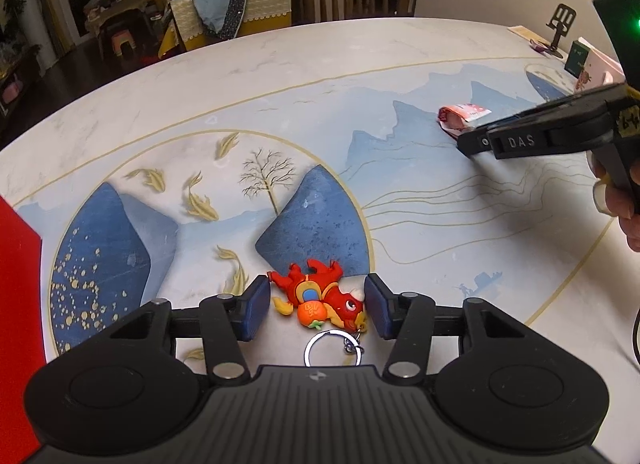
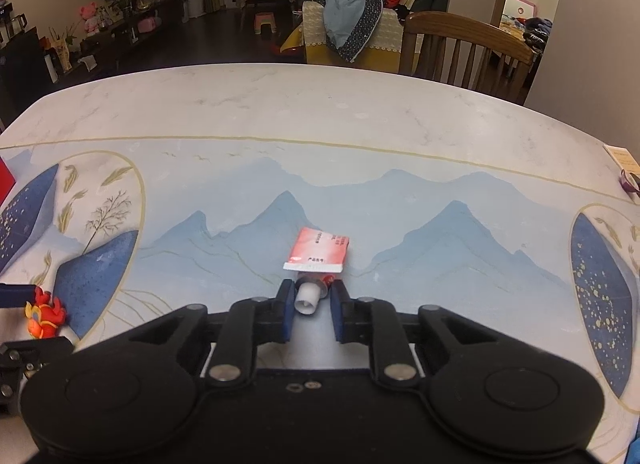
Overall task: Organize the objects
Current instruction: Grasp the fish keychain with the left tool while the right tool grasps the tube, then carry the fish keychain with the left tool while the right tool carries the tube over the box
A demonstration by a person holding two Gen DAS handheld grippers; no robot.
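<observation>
Left gripper: jaws drawn narrow about the dragon keychain, blue pads at or just off its tail and snout ends; contact on both sides cannot be confirmed. The charm lies flat on the table, long axis crosswise between the pads, its key ring trailing back toward the gripper body. It is a red, soft-looking figure with a blue belly patch and an orange fruit.

Right gripper: closed on the white cap of the ointment tube. The tube's long axis runs straight away from the gripper; its crimped red-and-white tail is farthest out and rests on the table.

Relative to the keychain, the tube lies well apart toward the right. Each hand is on its nearer object. Judgement: both are ready to lift; the keychain grip is less certain.
</observation>
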